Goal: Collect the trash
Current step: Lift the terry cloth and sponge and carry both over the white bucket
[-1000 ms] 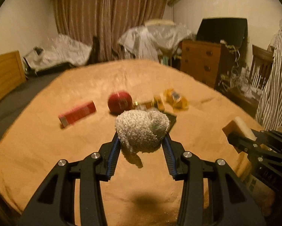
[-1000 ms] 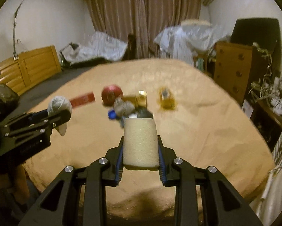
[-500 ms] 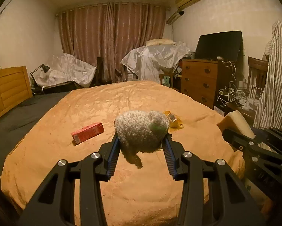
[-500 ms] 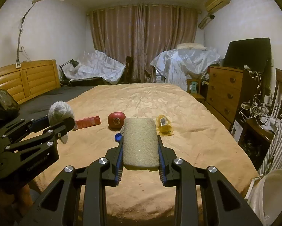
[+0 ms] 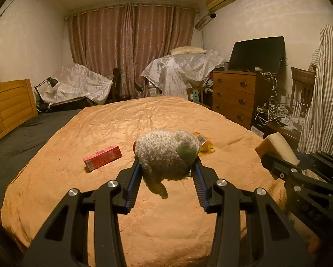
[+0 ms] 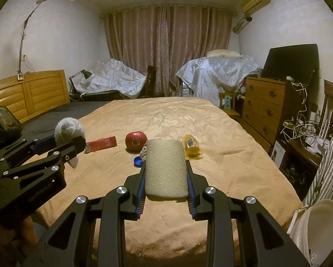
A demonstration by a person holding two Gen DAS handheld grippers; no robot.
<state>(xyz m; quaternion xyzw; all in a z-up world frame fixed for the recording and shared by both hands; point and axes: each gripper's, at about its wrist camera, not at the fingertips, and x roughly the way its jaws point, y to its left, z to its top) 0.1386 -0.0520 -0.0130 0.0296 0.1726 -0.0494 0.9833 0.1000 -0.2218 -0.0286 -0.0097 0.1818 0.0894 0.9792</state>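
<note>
Lift-off done on both sides: a second ago I was low over the clutter, now both loads hang well above the orange bedspread (image 6: 222,138) near its front edge. So two pieces of trash are in hand; I judge the next job is carrying them to a bin, perhaps the white one (image 6: 322,227) at lower right.

Left gripper (image 5: 166,166) is closed halfway on a grey-white fuzzy wad of cloth (image 5: 166,151), soft, lumpy, with a green fleck. Right gripper (image 6: 165,169) is pinched on a beige rectangular foam sponge (image 6: 165,166), porous, corners rounded.

Left on the spread mid-bed: red carton (image 6: 101,143), glossy red ball (image 6: 135,141), blue cap (image 6: 137,162), crinkled yellow wrapper (image 6: 191,148).
</note>
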